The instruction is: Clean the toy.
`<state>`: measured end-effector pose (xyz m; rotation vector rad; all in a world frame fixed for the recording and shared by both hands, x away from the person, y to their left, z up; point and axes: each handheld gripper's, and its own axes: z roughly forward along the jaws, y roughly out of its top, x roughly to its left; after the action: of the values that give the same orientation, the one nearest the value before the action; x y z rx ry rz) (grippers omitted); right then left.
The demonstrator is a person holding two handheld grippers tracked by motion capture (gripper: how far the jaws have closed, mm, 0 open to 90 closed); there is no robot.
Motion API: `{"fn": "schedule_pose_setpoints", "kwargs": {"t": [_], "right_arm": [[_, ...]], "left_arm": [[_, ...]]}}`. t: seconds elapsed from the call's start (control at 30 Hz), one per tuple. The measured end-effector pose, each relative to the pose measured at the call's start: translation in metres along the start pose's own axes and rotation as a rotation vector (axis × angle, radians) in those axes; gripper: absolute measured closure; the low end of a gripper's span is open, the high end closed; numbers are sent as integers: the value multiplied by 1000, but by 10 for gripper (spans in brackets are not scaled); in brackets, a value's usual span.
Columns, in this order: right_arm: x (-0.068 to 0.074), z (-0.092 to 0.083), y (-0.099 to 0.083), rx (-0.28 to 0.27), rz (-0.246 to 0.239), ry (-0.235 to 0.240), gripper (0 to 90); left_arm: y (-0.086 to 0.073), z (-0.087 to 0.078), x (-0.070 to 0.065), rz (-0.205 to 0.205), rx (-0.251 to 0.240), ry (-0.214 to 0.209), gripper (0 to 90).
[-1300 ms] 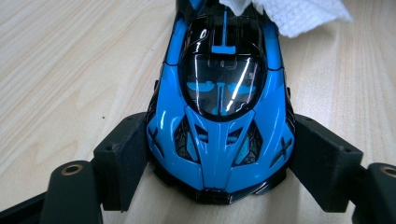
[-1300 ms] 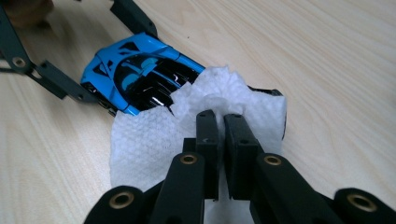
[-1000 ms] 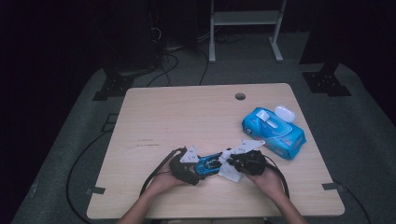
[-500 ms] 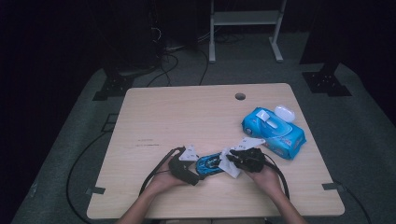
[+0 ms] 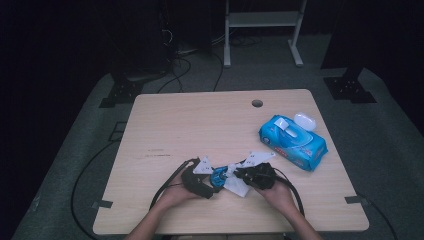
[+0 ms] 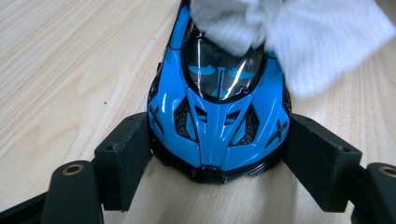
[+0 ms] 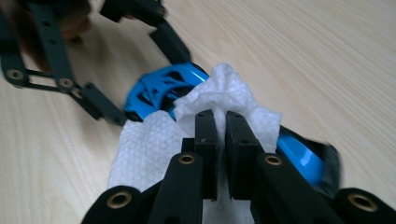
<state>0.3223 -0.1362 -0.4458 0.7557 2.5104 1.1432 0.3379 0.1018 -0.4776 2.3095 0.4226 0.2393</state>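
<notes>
Partly hides toy car [image 6: 217, 116] under wipe [image 7: 154, 140], seemingly damp; left tongs [image 6: 217, 161] clamping car, right tongs [image 7: 220, 123] just closing, pinching wipe.

In the left gripper view the crumpled white wipe [image 6: 289, 42] covers the roof and rear of the shiny blue toy car [image 6: 217, 116]. From above, we cannot read the print on the blue wipes pack [image 5: 292, 142]; it is too small.

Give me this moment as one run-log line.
left hand-held gripper: shut on blue toy car | right hand-held gripper: jaws just closing, shut on white wipe | wipe on car | wipe pack aside
</notes>
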Motion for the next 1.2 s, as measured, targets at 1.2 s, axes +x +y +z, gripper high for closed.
{"fn": "schedule_pose_setpoints", "kwargs": {"t": [1.2], "right_arm": [[-20, -12, -11, 46, 28, -51, 844]], "left_arm": [[4, 4, -4, -2, -12, 36, 252]]}}
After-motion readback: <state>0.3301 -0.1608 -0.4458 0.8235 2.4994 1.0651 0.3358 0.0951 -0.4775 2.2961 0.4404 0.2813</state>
